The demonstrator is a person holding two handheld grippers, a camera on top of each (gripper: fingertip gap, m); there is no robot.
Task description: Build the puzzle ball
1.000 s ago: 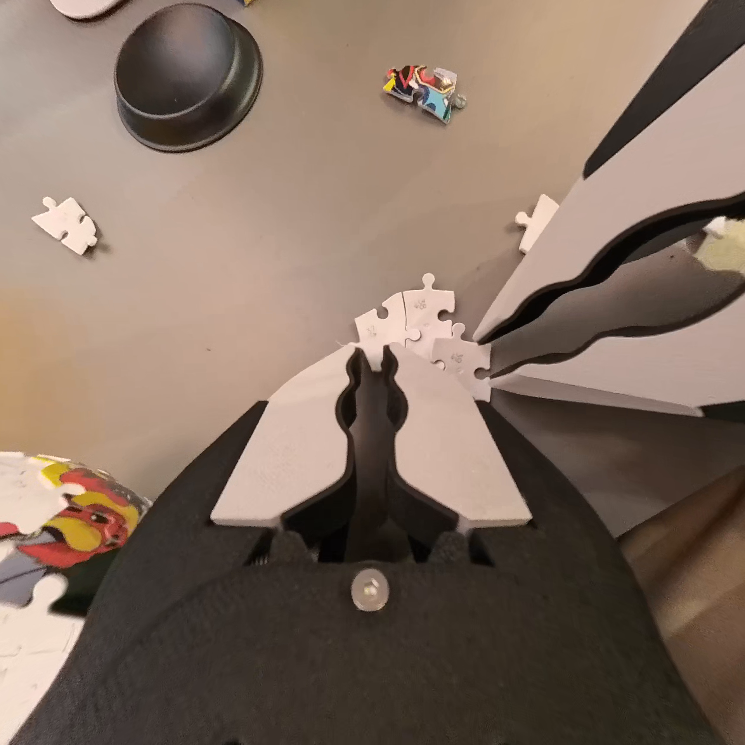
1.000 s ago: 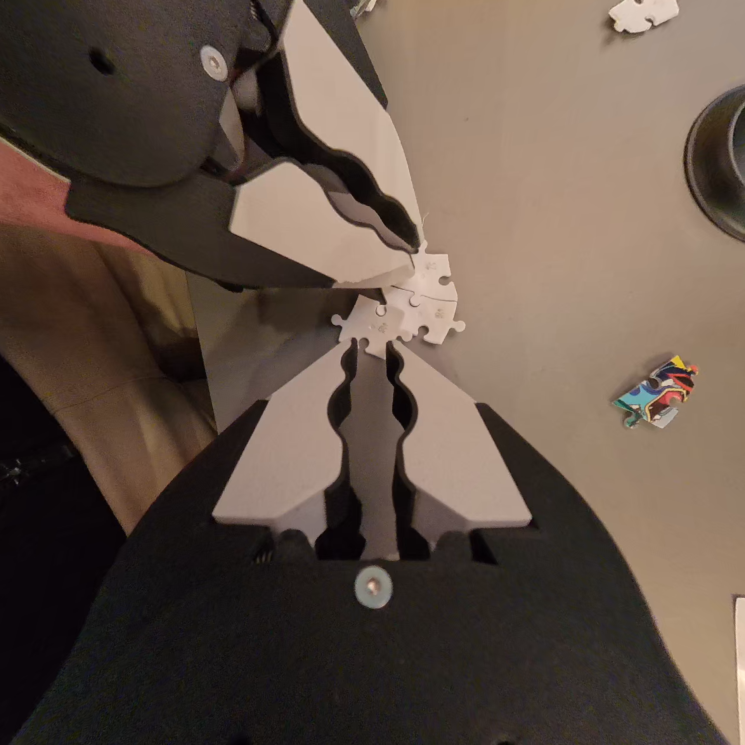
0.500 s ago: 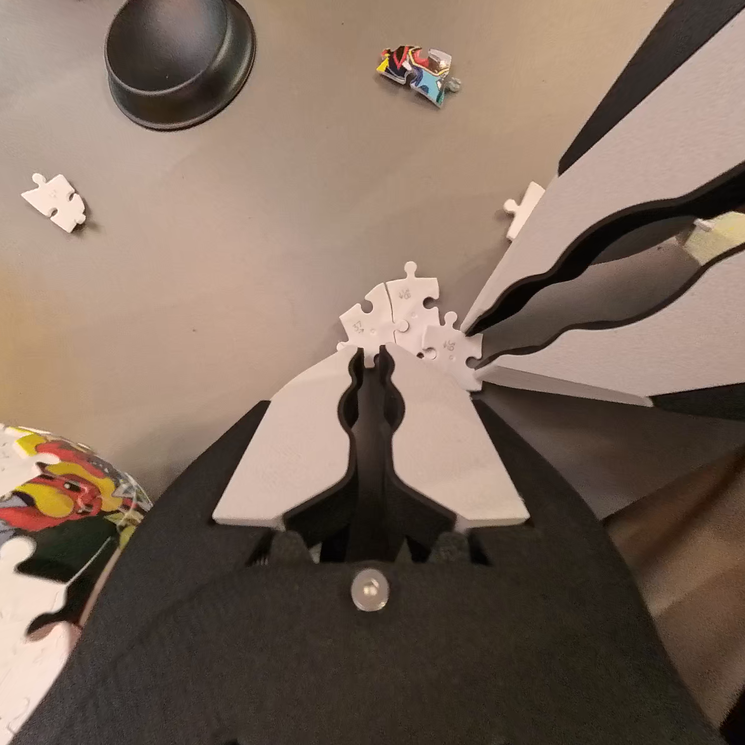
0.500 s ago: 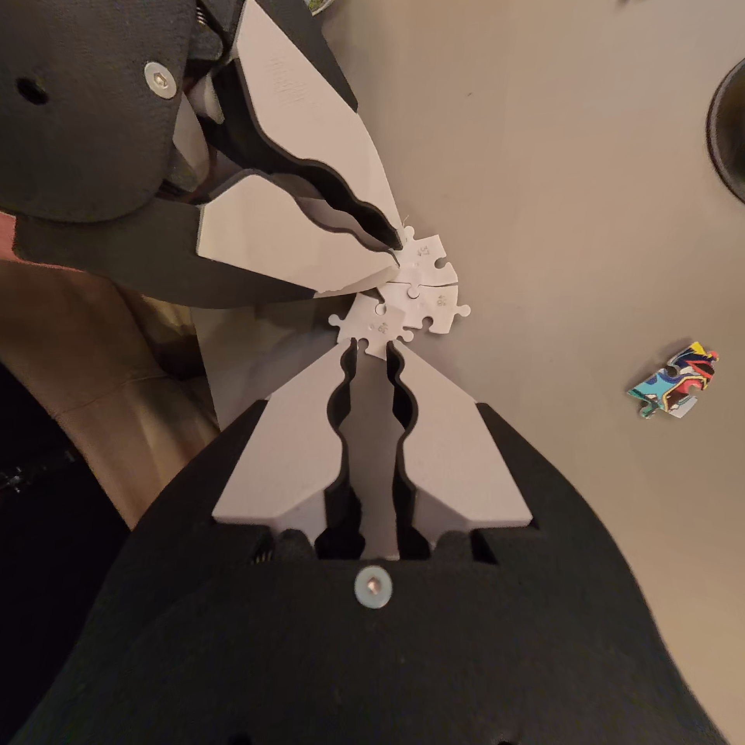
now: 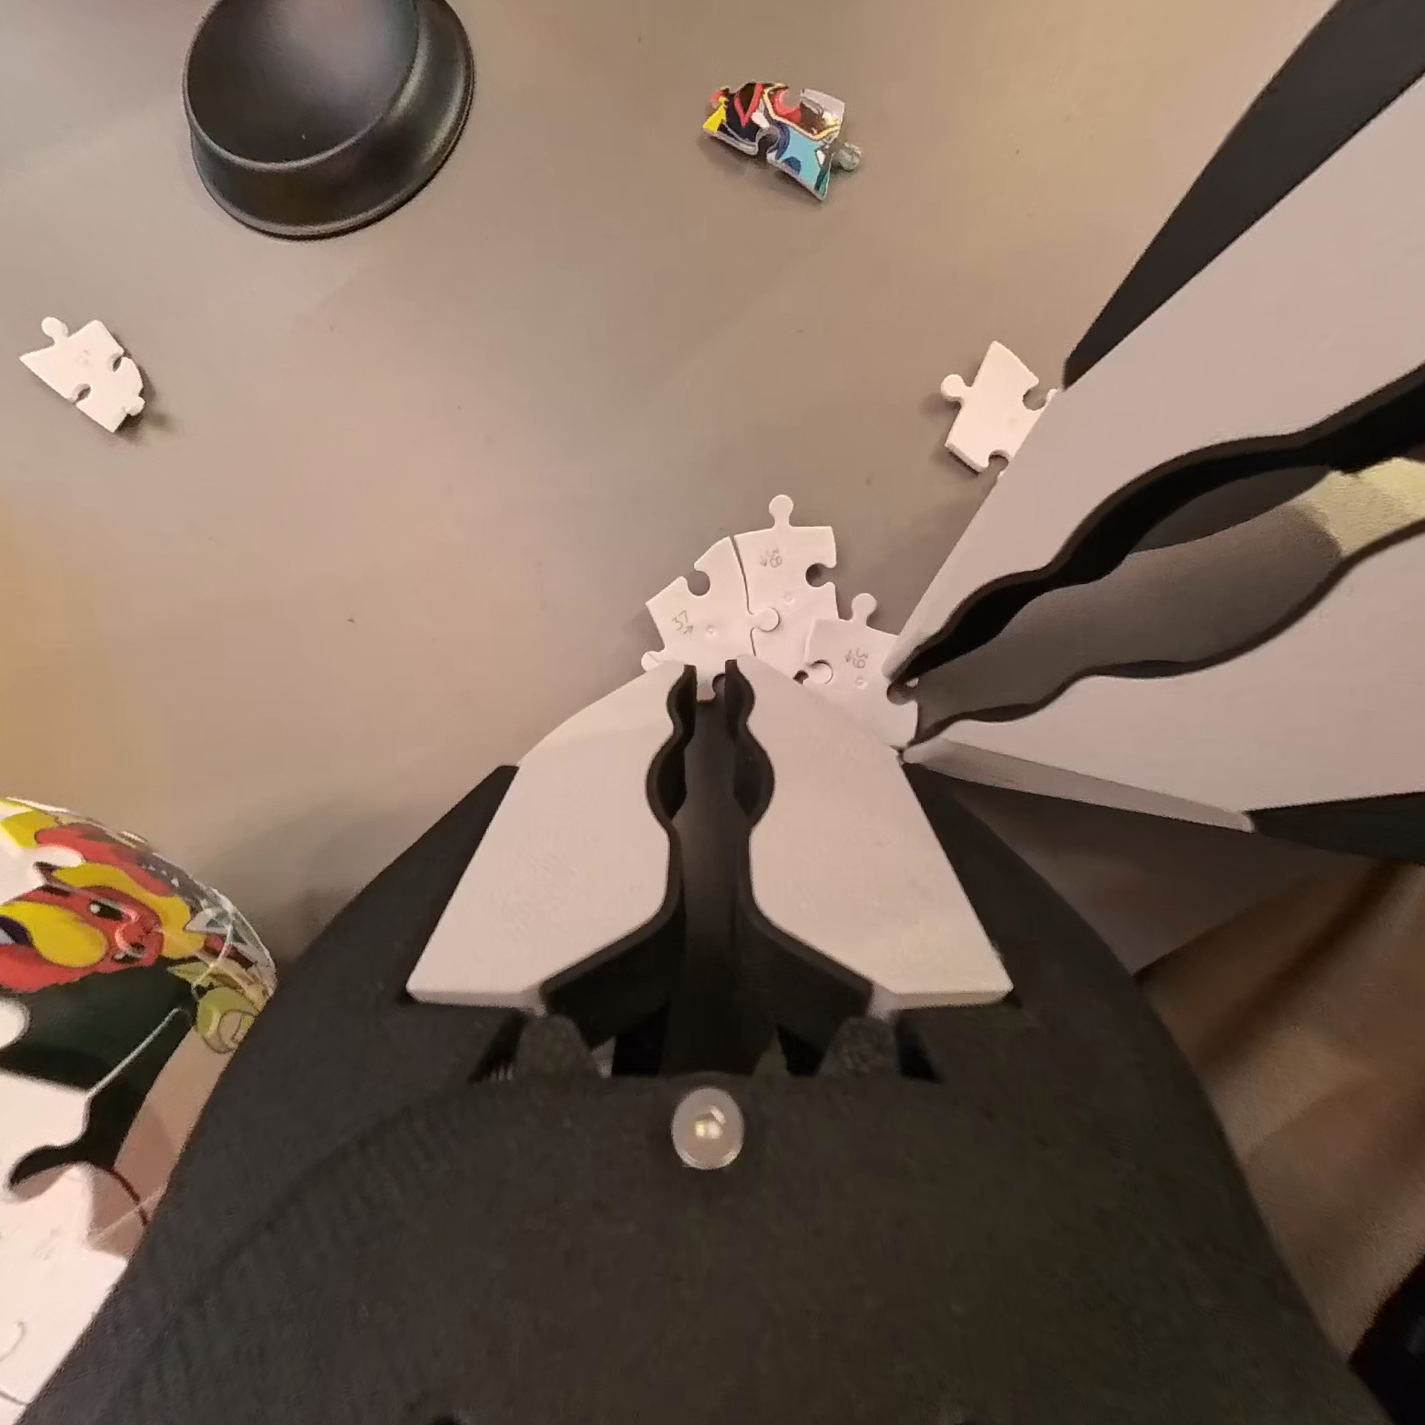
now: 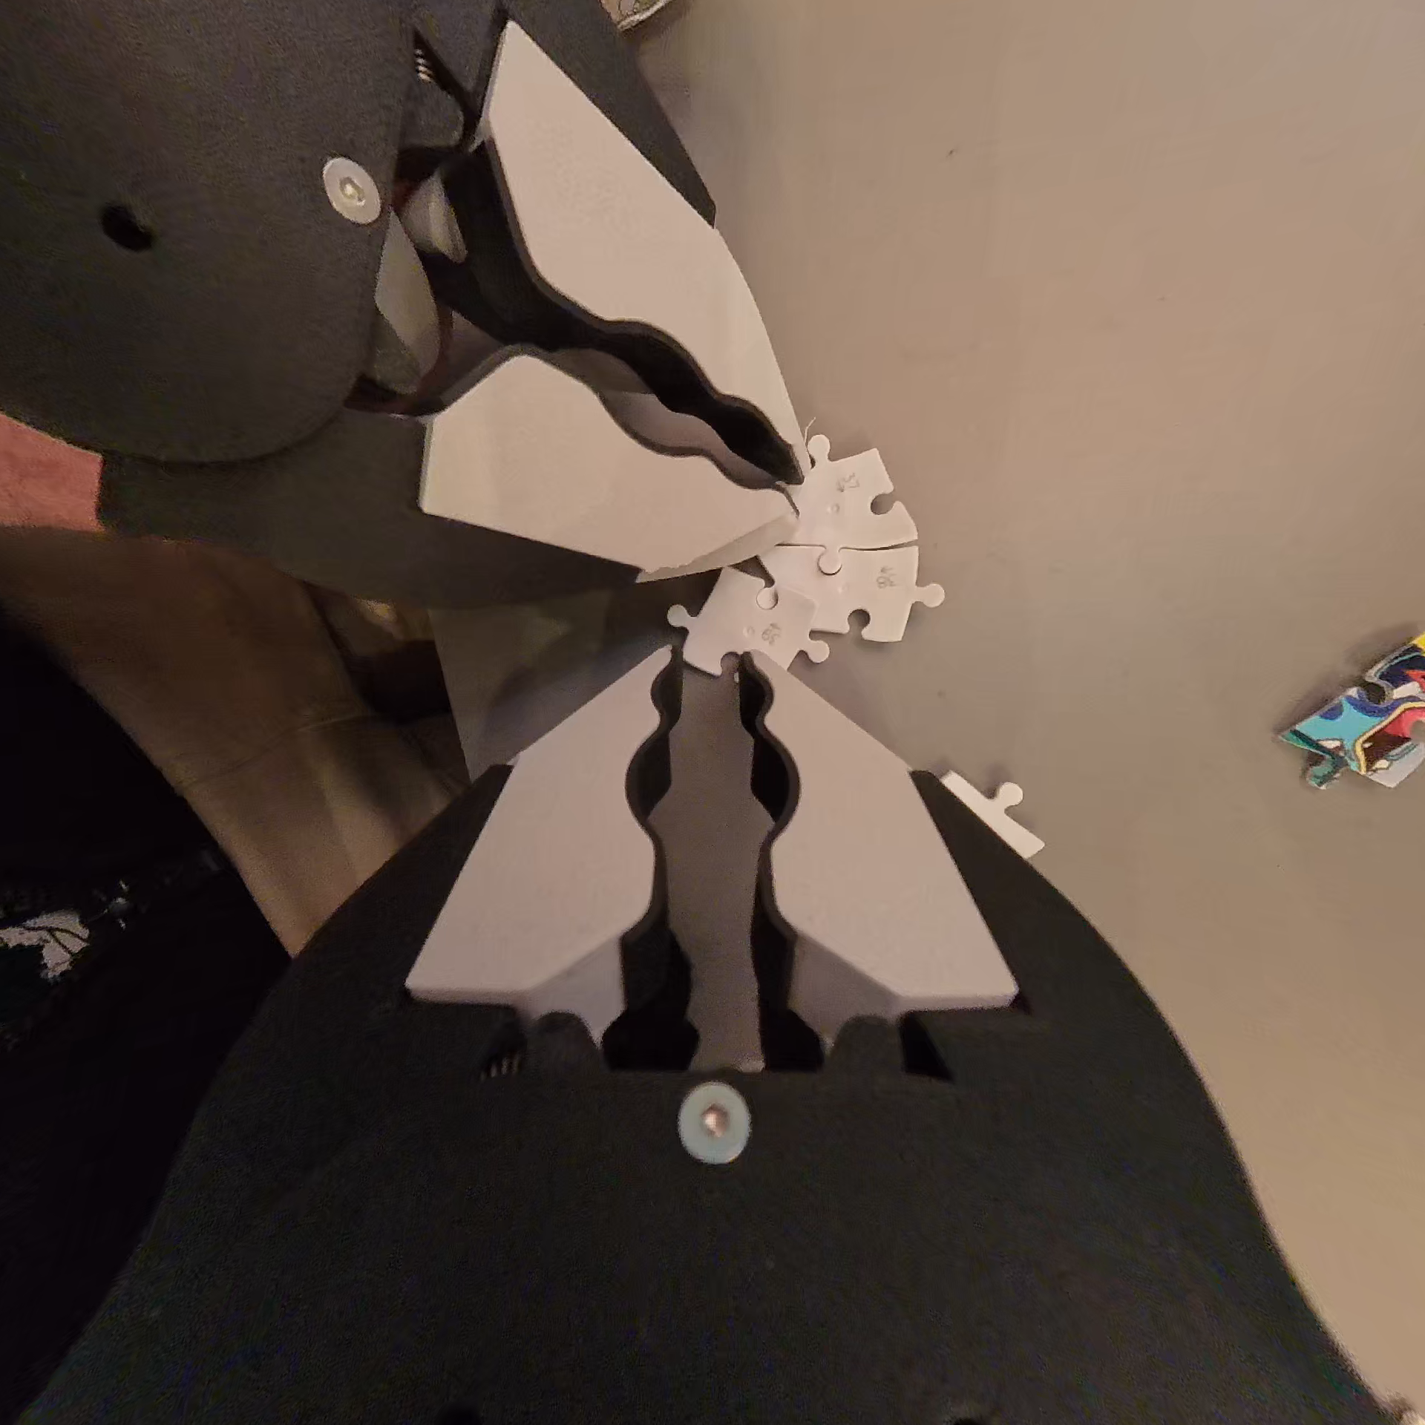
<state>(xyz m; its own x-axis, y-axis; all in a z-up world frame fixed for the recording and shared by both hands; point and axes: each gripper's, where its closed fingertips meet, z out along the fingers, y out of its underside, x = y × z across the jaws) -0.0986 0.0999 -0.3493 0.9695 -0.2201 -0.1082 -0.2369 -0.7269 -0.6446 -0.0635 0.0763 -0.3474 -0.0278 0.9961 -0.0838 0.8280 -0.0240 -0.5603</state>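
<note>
Three white curved plastic puzzle pieces (image 5: 759, 609), blank side up with small markings, sit interlocked in a short arc near the grey tabletop's near edge (image 6: 1079, 308); the third piece (image 6: 752, 628) is tilted against its neighbour, not fully seated. One colourful printed puzzle piece (image 5: 779, 135) lies picture side up farther in on the tabletop, well apart from the joined trio. A single loose white puzzle piece (image 5: 85, 374) lies flat off to the left, and another white puzzle piece (image 5: 991, 420) lies to the right of the trio. The partly built puzzle ball (image 5: 116, 964), a glossy curved shell printed in yellow, red and black with open gaps, rests at the near left.
</note>
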